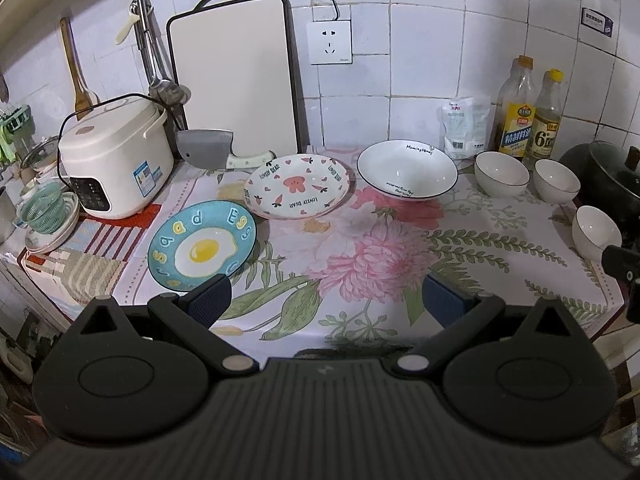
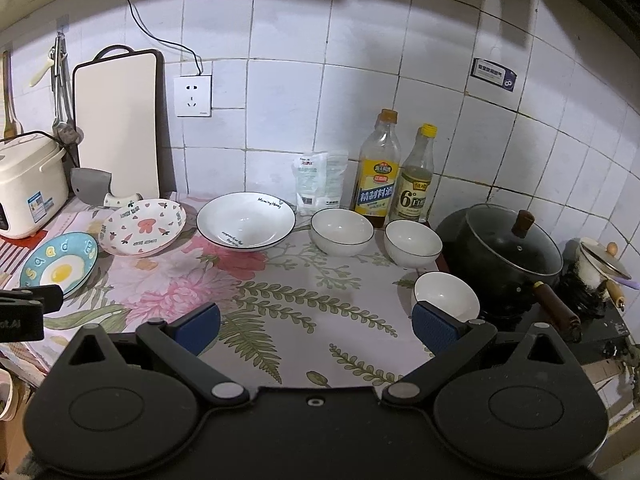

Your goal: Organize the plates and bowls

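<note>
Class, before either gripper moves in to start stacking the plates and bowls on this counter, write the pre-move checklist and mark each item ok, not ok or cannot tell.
1. Left gripper open and holding nothing: ok.
2. Right gripper open and holding nothing: ok.
3. Egg plate and pink plate lie flat, apart, nothing on them: ok.
4. Large bowl and the three small bowls upright and empty: ok.
5. Cleaver well away from the pink plate: not ok, it lies just behind the rim.
6. Nearest small bowl clear of the black pot: cannot tell; they look close.
</note>
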`<state>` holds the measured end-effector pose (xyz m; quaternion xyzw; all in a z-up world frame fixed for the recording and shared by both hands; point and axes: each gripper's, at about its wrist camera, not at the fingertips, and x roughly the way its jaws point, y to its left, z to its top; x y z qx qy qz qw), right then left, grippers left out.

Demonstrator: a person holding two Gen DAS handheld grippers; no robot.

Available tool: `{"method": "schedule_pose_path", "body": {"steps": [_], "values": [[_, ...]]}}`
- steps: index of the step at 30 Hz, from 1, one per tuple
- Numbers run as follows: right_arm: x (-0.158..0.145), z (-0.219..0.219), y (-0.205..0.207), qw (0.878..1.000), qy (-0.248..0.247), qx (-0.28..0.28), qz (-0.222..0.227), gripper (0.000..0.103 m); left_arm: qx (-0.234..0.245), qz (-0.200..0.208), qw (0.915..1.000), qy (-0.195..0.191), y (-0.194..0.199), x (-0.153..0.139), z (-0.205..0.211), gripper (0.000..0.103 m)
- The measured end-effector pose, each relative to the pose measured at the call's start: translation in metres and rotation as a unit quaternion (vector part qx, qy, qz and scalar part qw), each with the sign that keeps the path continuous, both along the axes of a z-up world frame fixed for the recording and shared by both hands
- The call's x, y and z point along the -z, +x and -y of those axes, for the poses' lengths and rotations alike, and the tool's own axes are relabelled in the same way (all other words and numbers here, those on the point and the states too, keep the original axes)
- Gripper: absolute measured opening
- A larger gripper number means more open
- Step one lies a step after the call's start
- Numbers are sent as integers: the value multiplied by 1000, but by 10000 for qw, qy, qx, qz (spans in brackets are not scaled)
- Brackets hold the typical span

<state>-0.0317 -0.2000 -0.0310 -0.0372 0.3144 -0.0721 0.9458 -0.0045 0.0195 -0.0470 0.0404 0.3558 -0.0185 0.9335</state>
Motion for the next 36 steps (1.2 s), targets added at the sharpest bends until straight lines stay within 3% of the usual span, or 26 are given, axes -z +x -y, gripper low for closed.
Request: {"method": "schedule_pose_path", "body": {"steps": [28,34,36], "values": [[5,1,3,9999,99,-50,9,103,59,0,9999,-110,-2,-1,-2,103],[8,-8,9,9984,160,-340,416,103,124,105,9994,-291,2,-2,-13,102],[13,-13,13,9940,354,-770,686,103,111,207,9986,-477,6,-3,-21,102]]}}
